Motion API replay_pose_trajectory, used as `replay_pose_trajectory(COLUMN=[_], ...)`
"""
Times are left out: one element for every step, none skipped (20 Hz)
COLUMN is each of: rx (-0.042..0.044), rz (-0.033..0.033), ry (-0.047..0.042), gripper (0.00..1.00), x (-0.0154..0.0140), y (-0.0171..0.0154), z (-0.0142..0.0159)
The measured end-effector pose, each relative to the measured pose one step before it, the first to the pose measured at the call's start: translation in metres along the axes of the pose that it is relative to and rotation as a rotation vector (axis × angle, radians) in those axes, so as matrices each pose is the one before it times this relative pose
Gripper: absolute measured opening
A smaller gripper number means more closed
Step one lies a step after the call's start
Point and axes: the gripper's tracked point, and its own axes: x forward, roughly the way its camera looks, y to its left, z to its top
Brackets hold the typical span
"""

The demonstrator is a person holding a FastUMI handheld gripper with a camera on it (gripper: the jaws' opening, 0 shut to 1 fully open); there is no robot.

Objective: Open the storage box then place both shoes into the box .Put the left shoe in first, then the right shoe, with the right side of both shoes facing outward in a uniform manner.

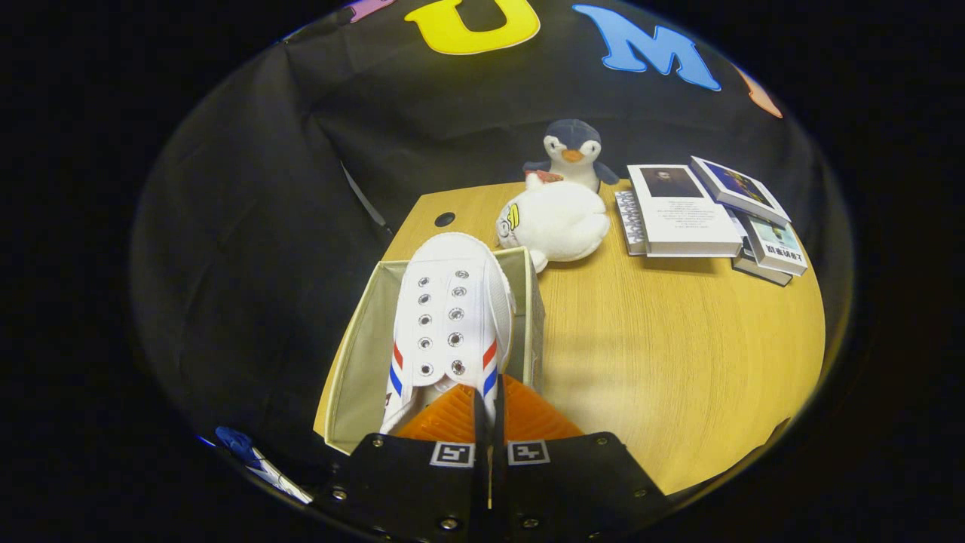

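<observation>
A white canvas shoe [446,317] with red and blue side stripes and metal eyelets hangs toe-forward over the open storage box [362,354]. My gripper [488,407] is shut on the shoe's rear edge, the orange fingers [528,415] pressed together around it. The box is beige fabric, its lid out of sight, standing at the wooden table's left edge. The shoe covers much of the box's inside, so whether another shoe lies in there cannot be told.
A white plush toy [554,220] lies just beyond the box, with a penguin plush [573,154] behind it. Several books [709,215] are stacked at the far right of the wooden table [678,354]. A blue object [237,445] sits low at the left.
</observation>
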Motion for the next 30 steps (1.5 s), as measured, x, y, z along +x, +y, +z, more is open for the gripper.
replay_pose_trajectory(rx=[0.00195, 0.00151, -0.00196, -0.00321, 0.00028, -0.00021, -0.0014, -0.005, -0.00734, -0.01188, -0.01854, -0.02541, -0.03359, -0.03667, -0.03461, -0.0316, -0.02892, -0.02833, -0.0257, -0.01964, -0.01233, -0.00638, -0.00193, -0.00295, -0.00237, -0.00295, -0.00044, 0.00265, 0.00238, 0.00367], rz=[0.00991, 0.01194, -0.00451, -0.00301, -0.00172, -0.0073, -0.00126, -0.00561, -0.00383, -0.0054, -0.00511, -0.00915, -0.01182, -0.01689, -0.01716, -0.01538, -0.01153, -0.01437, -0.02063, -0.01777, -0.01097, -0.00685, -0.0098, -0.00958, -0.0117, -0.0127, -0.01163, -0.01314, -0.01376, -0.01623], ry=[-0.01404, -0.01786, -0.01883, -0.02931, -0.02919, -0.01838, -0.01548, -0.01747, -0.02066, -0.02479, -0.02955, -0.0344, -0.03747, -0.042, -0.04447, -0.0443, -0.04453, -0.04434, -0.03753, -0.03527, -0.02893, -0.02474, -0.02435, -0.0198, -0.02383, -0.02869, -0.02974, -0.0303, -0.02508, -0.02504], gripper=[0.09, 0.23, 0.34, 0.47, 0.55, 0.75, 0.94, 0.98, 0.98, 0.98, 0.98, 0.98, 0.98, 0.98, 0.98, 0.98, 0.98, 0.98, 0.98, 0.98, 0.98, 0.98, 0.98, 0.98, 0.98, 0.98, 0.98, 0.98, 0.98, 0.98], x=[0.00168, -0.00205, 0.00073, -0.00621, -0.00373, -0.00207, -0.00251, -0.00565, -0.00652, -0.00493, -0.00711, -0.00665, -0.00864, -0.0091, -0.00929, -0.00935, -0.00826, -0.00872, -0.00861, -0.00781, -0.00699, -0.00647, -0.00663, -0.00444, -0.00463, -0.00578, -0.00582, -0.00771, -0.00757, -0.00548], y=[0.00309, 0.00263, 0.00027, -0.00189, -0.00132, -0.00409, -0.00401, -0.00379, -0.0031, -0.00428, -0.00445, -0.00594, -0.0062, -0.00729, -0.0078, -0.00679, -0.00697, -0.0064, -0.01031, -0.00755, -0.0061, -0.00502, -0.00673, -0.00677, -0.00748, -0.0071, -0.00546, -0.0057, -0.00658, -0.00677], z=[0.0023, 0.00348, 0.00366, 0.00626, 0.00732, 0.00688, 0.0044, 0.00491, 0.00732, 0.00728, 0.00726, 0.00854, 0.0096, 0.0102, 0.01055, 0.01025, 0.01111, 0.01014, 0.00916, 0.00708, 0.00613, 0.00483, 0.00379, 0.00207, 0.00316, 0.00418, 0.00593, 0.00553, 0.00312, 0.00319])
